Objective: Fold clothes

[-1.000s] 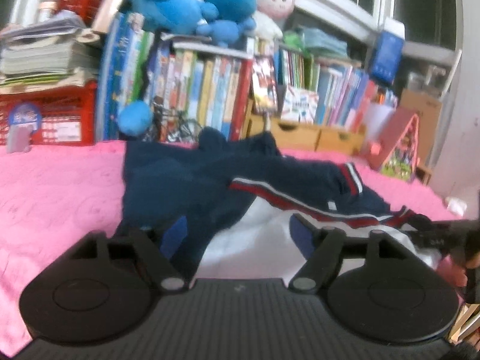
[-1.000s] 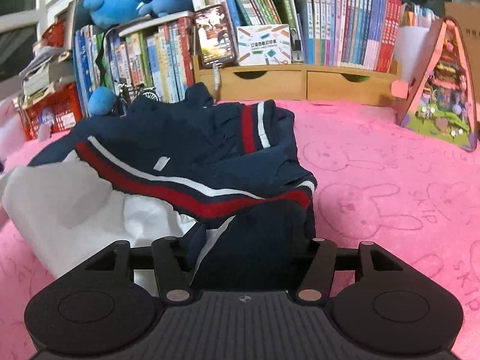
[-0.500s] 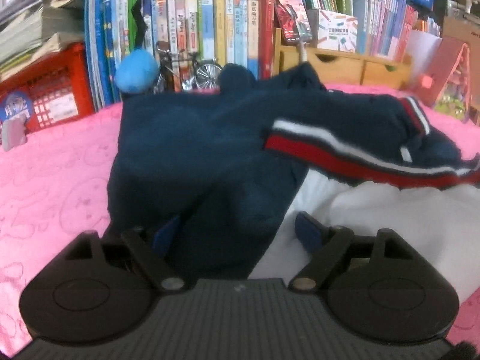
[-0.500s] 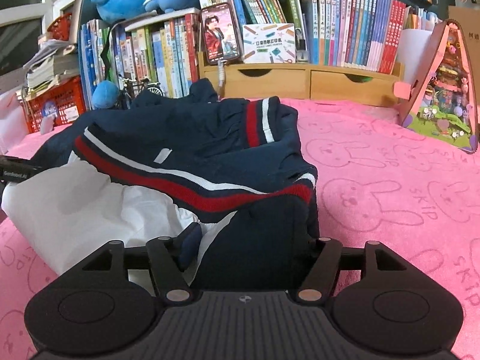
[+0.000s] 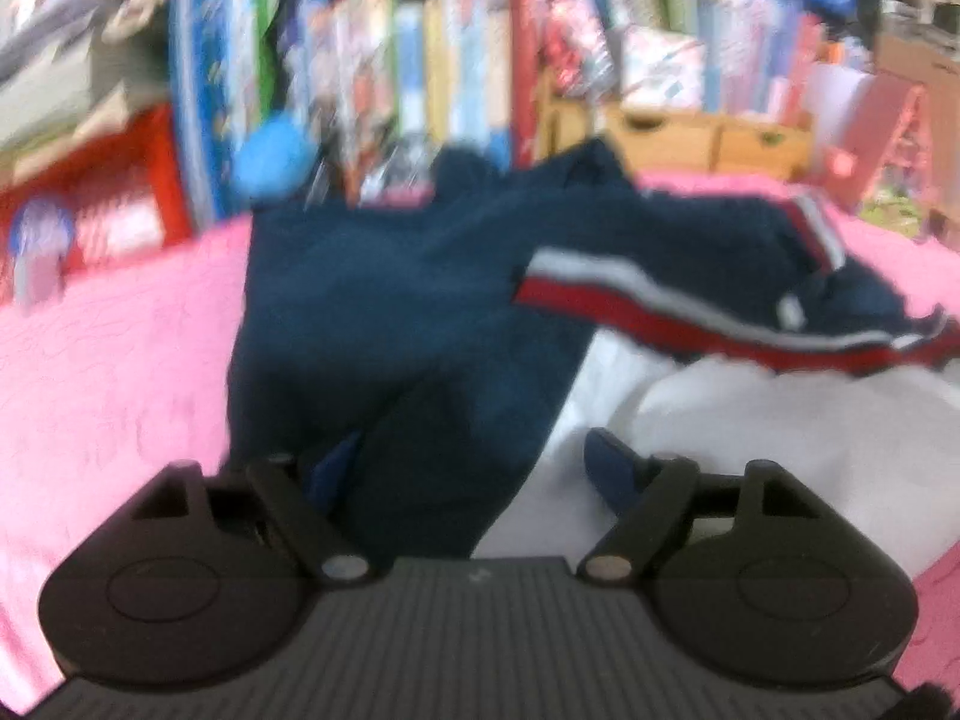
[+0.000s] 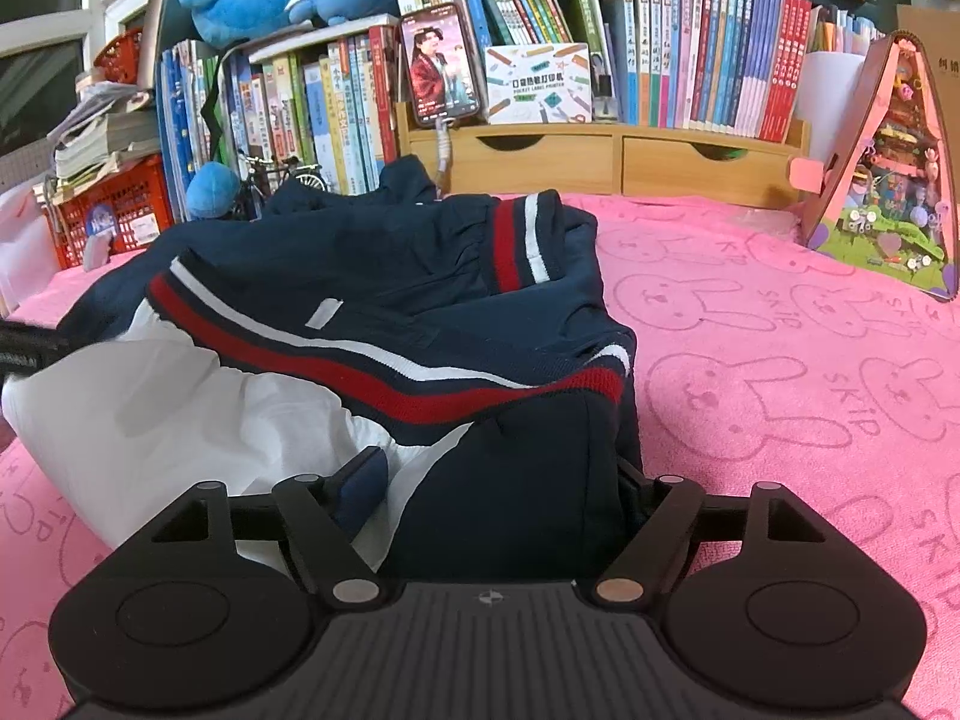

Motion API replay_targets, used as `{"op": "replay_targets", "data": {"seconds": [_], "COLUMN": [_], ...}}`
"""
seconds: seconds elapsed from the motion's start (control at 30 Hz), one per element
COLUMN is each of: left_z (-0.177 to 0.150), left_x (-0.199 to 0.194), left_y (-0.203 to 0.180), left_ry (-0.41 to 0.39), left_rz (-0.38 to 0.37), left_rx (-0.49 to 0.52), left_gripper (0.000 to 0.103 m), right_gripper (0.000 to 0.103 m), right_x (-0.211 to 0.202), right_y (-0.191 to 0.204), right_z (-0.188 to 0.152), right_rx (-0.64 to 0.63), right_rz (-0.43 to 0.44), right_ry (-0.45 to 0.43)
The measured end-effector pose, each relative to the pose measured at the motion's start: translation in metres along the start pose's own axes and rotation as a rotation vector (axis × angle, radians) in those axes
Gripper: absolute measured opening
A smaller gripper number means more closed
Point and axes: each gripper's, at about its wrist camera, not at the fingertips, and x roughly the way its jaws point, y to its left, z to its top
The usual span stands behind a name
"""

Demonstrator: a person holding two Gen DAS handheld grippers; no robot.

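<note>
Pink towelling [image 6: 780, 360] stamped with rabbits covers the bed, books [image 6: 690, 48] and plush toys stacked behind. Centre stage lies the jacket [image 6: 390, 276], soft navy knit with red and white stripes and a slick white lining, bunched in thick rumpled layers well short of the wooden drawers [image 6: 600, 159]. Right gripper [image 6: 498, 480] sits at the jacket's near edge, jaws opening, navy cloth between them but not pinched, I'd say letting go after a fold. Left gripper [image 5: 468, 462], blurred, jaws closing yet spread wide, straddles the jacket's near left flap. Next move likely calls for pinching that flap and smoothing the lump flat.
</note>
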Motion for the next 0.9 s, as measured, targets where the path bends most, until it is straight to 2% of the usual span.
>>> {"op": "replay_targets", "data": {"seconds": [0.07,0.13,0.23,0.3,0.33,0.4,0.43,0.5,0.53,0.63,0.67,0.73,0.77,0.8,0.83,0.87,0.9], "left_z": [0.011,0.019,0.02,0.015,0.014,0.011,0.008,0.006,0.006,0.007,0.008,0.012,0.014,0.015,0.017,0.017,0.017], "left_x": [0.003,0.018,0.045,0.047,0.044,0.037,0.032,0.022,0.018,0.009,0.01,0.02,0.027,0.035,0.043,0.044,0.043], "left_y": [0.003,0.005,0.004,0.001,0.0,-0.001,-0.001,-0.001,-0.001,0.002,0.003,0.005,0.006,0.006,0.007,0.006,0.006], "left_ry": [-0.011,0.03,0.101,0.095,0.09,0.084,0.083,0.07,0.065,0.073,0.081,0.104,0.116,0.129,0.141,0.134,0.125], "left_rz": [-0.048,-0.078,-0.065,-0.05,-0.054,-0.07,-0.075,-0.084,-0.09,-0.144,-0.163,-0.161,-0.152,-0.143,-0.133,-0.129,-0.126], "left_rx": [-0.009,-0.022,-0.033,-0.028,-0.029,-0.038,-0.041,-0.028,-0.026,-0.026,-0.02,-0.018,-0.031,-0.046,-0.061,-0.069,-0.077], "left_gripper": [0.085,0.085,0.085,0.083,0.078,0.052,0.046,0.027,0.024,0.023,0.03,0.049,0.063,0.067,0.067,0.062,0.041], "right_gripper": [0.075,0.076,0.076,0.076,0.076,0.076,0.076,0.077,0.077,0.079,0.079,0.08,0.08,0.08,0.08,0.08,0.079], "right_x": [0.0,0.0,-0.001,-0.001,-0.001,-0.001,-0.002,-0.002,-0.002,-0.002,-0.002,-0.002,-0.001,-0.001,-0.001,-0.003,-0.005], "right_y": [0.0,0.001,0.001,0.002,0.002,0.002,0.002,0.002,0.002,0.001,0.0,0.0,0.001,0.001,0.001,0.001,0.0], "right_z": [0.0,0.0,0.0,0.0,0.0,-0.001,-0.001,-0.001,-0.001,-0.001,0.0,0.0,0.0,0.001,0.001,0.0,-0.001], "right_rx": [-0.002,-0.002,-0.001,0.001,0.001,0.003,0.005,0.009,0.011,0.019,0.022,0.019,0.015,0.012,0.011,0.017,0.024], "right_rz": [0.0,-0.001,-0.002,-0.002,-0.002,-0.002,-0.002,0.0,0.001,0.004,0.007,0.006,0.003,0.0,-0.002,-0.008,-0.015], "right_ry": [0.001,0.001,0.001,0.001,0.001,0.001,0.0,0.0,-0.001,-0.003,-0.003,-0.001,0.0,0.001,-0.001,-0.01,-0.022]}}
